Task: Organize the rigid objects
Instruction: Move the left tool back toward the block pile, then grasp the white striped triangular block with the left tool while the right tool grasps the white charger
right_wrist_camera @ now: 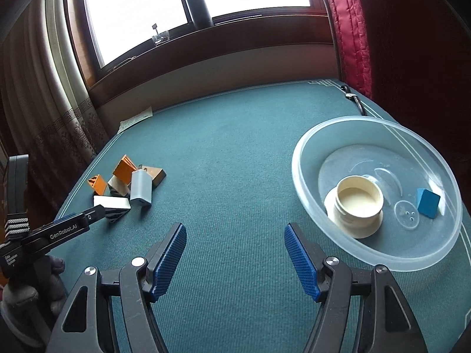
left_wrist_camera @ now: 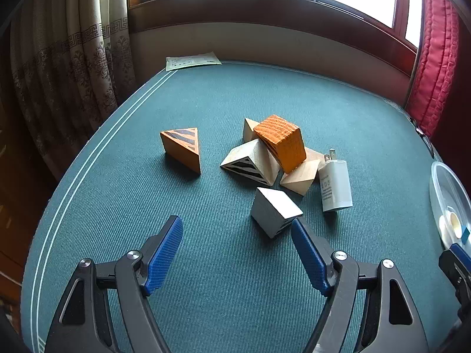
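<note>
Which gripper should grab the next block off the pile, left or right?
Left, most likely. The left gripper is open and empty, with the white block just ahead of it. The right gripper, also open, faces bare cloth near the clear bowl, away from the pile.

Clear bowl at 3 o'clock of the left wrist view is cut by the frame edge — only its near-left rim shows, contents just pale blobs. Pile under the orange block: the plain wooden pieces beneath are partly covered, shapes and count unclear. White charger label print too small to read. Right wrist view — the left gripper's arm covers a corner of the grey striped block at 9 o'clock. Paper sheet markings illegible.
</note>
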A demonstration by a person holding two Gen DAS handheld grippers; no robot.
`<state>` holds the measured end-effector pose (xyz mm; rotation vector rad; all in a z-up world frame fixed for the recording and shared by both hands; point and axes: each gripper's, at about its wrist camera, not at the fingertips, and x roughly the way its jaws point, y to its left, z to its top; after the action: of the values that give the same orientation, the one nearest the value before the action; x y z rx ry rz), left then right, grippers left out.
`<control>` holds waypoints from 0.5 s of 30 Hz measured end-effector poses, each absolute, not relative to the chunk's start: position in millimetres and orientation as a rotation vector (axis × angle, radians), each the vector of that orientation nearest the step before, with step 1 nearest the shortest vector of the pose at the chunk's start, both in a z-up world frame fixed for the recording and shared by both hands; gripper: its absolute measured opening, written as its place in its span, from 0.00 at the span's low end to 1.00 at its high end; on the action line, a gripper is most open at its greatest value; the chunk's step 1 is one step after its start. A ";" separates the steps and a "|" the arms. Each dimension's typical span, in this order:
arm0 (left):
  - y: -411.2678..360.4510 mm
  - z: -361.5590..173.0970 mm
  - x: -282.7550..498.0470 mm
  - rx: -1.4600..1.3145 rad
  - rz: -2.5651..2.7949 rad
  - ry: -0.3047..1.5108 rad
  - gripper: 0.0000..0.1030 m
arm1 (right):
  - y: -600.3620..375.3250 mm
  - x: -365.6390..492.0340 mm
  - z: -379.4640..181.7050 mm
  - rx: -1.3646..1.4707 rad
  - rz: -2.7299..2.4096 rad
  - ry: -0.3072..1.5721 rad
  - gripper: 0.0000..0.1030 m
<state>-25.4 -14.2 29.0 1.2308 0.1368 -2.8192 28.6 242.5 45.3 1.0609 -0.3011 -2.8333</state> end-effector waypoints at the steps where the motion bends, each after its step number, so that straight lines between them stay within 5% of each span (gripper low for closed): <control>1: -14.2 27.1 -27.1 1.239 -2.817 0.126 0.75 | 238.2 28.5 44.5 1.066 -2.820 -0.294 0.70; 15: -7.1 18.7 -52.1 1.300 -2.854 0.080 0.74 | 211.2 25.2 29.5 1.136 -2.750 -0.243 0.70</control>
<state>-52.1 -7.1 18.7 1.3001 0.0798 -2.8538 25.2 211.2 29.5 1.1356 -0.2427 -2.7504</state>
